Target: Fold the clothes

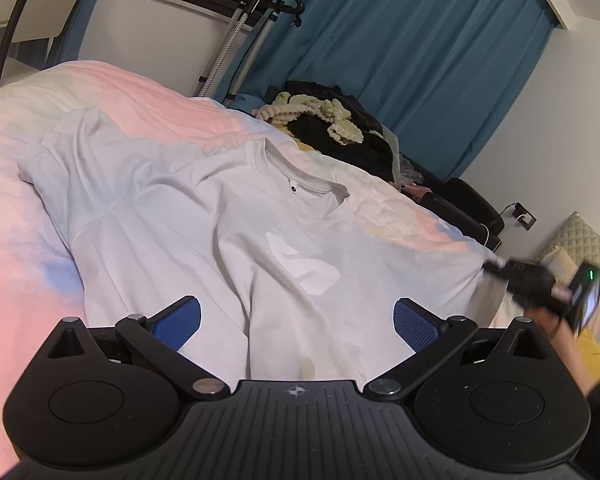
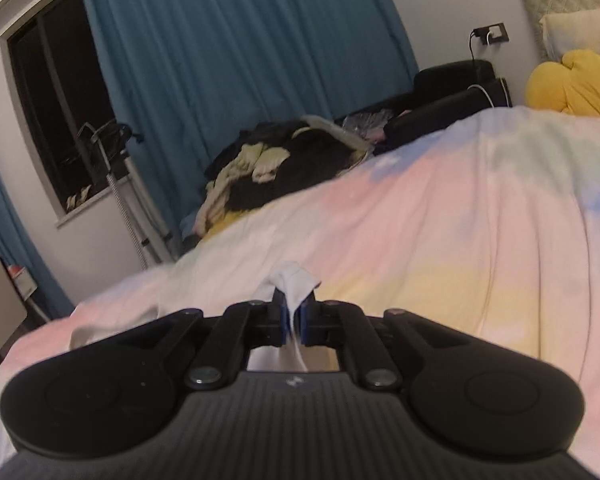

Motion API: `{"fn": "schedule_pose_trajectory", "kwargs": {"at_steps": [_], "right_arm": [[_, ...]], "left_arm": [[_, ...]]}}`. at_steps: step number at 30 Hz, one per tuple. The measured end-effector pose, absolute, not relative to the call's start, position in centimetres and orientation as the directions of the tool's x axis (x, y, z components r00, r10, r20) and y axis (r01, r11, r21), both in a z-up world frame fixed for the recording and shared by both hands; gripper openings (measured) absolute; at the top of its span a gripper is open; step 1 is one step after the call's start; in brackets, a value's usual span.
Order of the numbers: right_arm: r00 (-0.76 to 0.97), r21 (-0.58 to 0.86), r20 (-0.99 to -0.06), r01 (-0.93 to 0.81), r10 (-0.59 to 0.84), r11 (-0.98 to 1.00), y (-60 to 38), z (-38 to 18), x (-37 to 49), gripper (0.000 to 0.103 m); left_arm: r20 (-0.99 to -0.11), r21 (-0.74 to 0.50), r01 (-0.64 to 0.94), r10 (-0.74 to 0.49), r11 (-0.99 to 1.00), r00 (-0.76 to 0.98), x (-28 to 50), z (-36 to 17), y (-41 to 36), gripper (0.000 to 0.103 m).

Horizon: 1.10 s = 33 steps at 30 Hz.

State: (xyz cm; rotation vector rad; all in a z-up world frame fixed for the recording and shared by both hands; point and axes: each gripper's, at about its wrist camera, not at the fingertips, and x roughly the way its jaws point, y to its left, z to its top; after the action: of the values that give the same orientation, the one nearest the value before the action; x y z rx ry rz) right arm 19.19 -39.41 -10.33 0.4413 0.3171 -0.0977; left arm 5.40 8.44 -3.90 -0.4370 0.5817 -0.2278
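A white T-shirt (image 1: 236,216) with a pale printed logo lies face up on the pastel bedspread (image 1: 16,272), collar toward the far side. My left gripper (image 1: 296,320) hovers open over the shirt's lower part, its blue pads (image 1: 180,320) wide apart with nothing between them. At the right edge of the left wrist view, my right gripper (image 1: 496,266) is blurred and pulls the shirt's right sleeve edge. In the right wrist view, my right gripper (image 2: 294,312) is shut on a bunched fold of the white T-shirt (image 2: 292,280), lifted above the bed.
A heap of dark and pale green clothes (image 1: 332,120) sits at the bed's far side, before blue curtains (image 1: 420,60). A yellow plush (image 2: 576,84) and pillows (image 2: 580,28) lie at the head end. A garment steamer stand (image 1: 256,40) is by the window.
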Motion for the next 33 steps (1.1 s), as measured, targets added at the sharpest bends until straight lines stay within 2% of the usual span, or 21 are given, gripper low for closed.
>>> {"fn": "schedule_pose_trajectory", "kwargs": {"at_steps": [3, 7, 11, 15, 17, 18, 19, 20, 25, 27, 30, 31, 33], "right_arm": [[0.945, 0.347, -0.325, 0.164, -0.046, 0.923, -40.3, -9.6, 22.4, 0.006], [0.913, 0.236, -0.392, 0.215, -0.11, 0.948, -41.5, -12.4, 26.9, 0.005], [0.884, 0.266, -0.458, 0.232, -0.089, 0.936, -43.2, -17.4, 28.9, 0.005], [0.878, 0.276, -0.474, 0.214, -0.061, 0.937, -43.0, -19.8, 28.8, 0.005], [0.885, 0.292, -0.462, 0.211, -0.056, 0.933, -43.1, -19.7, 28.4, 0.011], [0.891, 0.302, -0.45, 0.213, -0.058, 0.929, -43.1, -19.3, 27.8, 0.018], [0.897, 0.313, -0.439, 0.214, -0.059, 0.925, -43.2, -18.8, 27.1, 0.031], [0.903, 0.332, -0.427, 0.209, -0.051, 0.92, -43.3, -18.2, 26.0, 0.035], [0.912, 0.364, -0.41, 0.145, 0.019, 0.92, -41.6, -14.4, 19.0, 0.039], [0.895, 0.455, -0.43, 0.102, 0.118, 0.885, -40.6, -13.2, 15.6, 0.045], [0.831, 0.547, -0.486, 0.046, 0.272, 0.836, -37.5, -12.5, 10.5, 0.048], [0.803, 0.571, -0.503, 0.03, 0.321, 0.82, -36.4, -12.4, 8.9, 0.053], [0.733, 0.61, -0.542, 0.008, 0.411, 0.792, -34.2, -13.1, 5.8, 0.055]], "left_arm": [[-0.485, -0.46, 0.082, -0.328, 0.884, 0.811, 5.6, -3.9, 8.3, 0.103], [-0.491, -0.445, 0.065, -0.304, 0.893, 0.816, 6.1, -3.8, 8.2, 0.103], [-0.504, -0.433, 0.042, -0.281, 0.9, 0.817, 7.2, -4.2, 8.4, 0.103], [-0.531, -0.424, 0.029, -0.274, 0.905, 0.802, 8.6, -5.0, 8.6, 0.103], [-0.546, -0.42, 0.023, -0.273, 0.907, 0.792, 9.2, -5.5, 8.7, 0.103], [-0.551, -0.419, 0.016, -0.268, 0.908, 0.79, 9.3, -5.5, 8.9, 0.103], [-0.556, -0.417, 0.009, -0.263, 0.909, 0.788, 9.5, -5.6, 9.1, 0.103], [-0.561, -0.424, -0.004, -0.26, 0.905, 0.786, 9.5, -5.6, 9.5, 0.103], [-0.571, -0.483, -0.078, -0.247, 0.872, 0.783, 8.7, -5.4, 12.1, 0.103], [-0.588, -0.49, -0.114, -0.232, 0.864, 0.775, 8.1, -5.4, 13.2, 0.103], [-0.638, -0.491, -0.176, -0.215, 0.853, 0.74, 7.3, -5.8, 14.5, 0.103], [-0.655, -0.503, -0.184, -0.233, 0.845, 0.719, 6.9, -6.2, 14.9, 0.103], [-0.676, -0.529, -0.188, -0.277, 0.828, 0.683, 5.9, -7.0, 15.2, 0.103]]}}
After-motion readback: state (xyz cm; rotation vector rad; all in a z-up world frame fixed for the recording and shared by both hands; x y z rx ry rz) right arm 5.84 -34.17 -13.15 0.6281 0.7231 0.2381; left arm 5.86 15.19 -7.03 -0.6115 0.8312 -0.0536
